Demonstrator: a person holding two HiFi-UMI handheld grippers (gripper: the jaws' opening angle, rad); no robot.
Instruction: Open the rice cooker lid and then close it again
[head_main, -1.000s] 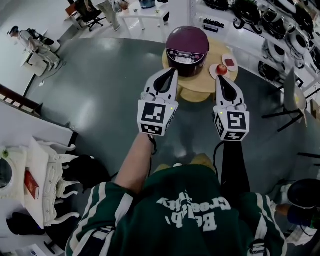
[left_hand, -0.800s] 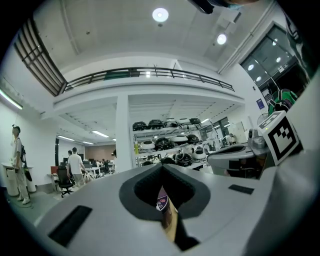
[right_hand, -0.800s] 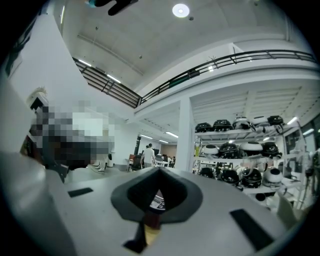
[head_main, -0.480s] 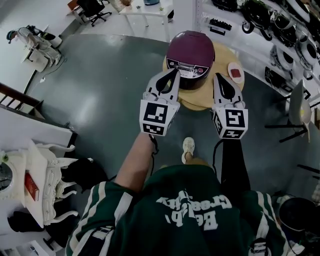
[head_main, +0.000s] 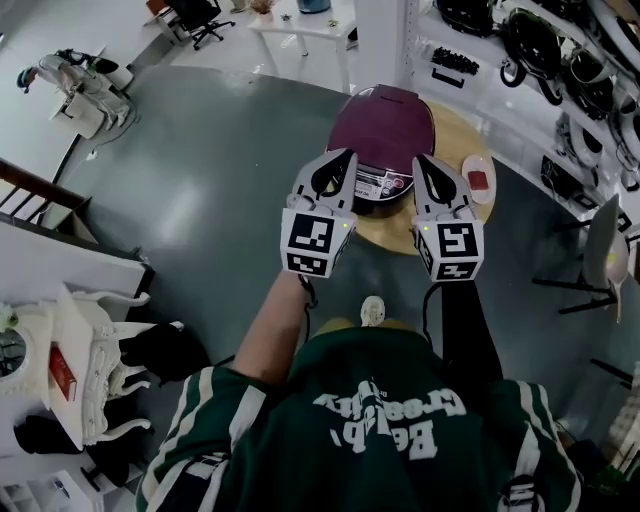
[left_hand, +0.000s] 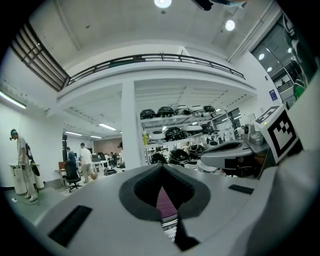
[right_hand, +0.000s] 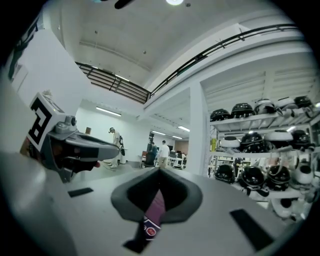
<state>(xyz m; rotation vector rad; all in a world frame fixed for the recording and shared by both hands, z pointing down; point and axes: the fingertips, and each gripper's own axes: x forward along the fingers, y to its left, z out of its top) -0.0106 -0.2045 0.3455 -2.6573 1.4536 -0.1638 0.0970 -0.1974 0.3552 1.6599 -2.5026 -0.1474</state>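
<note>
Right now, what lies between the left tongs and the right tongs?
The front control panel of the round purple rice cooker, on the round wooden table. The head view shows it between the left tongs and right tongs.

Head view: from above, steeply down. Gripper views: low, level, facing forward, close; all share rice cooker (head_main: 383, 125), shelves (right_hand: 260, 131).

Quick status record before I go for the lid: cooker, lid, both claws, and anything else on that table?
rice cooker: purple, on round wooden table
lid: down, shut
left claw: shut, empty, at cooker's front left
right claw: shut, empty, at cooker's front right
contact with cooker: cannot tell
plate: on table, right of cooker, something red on it
</note>
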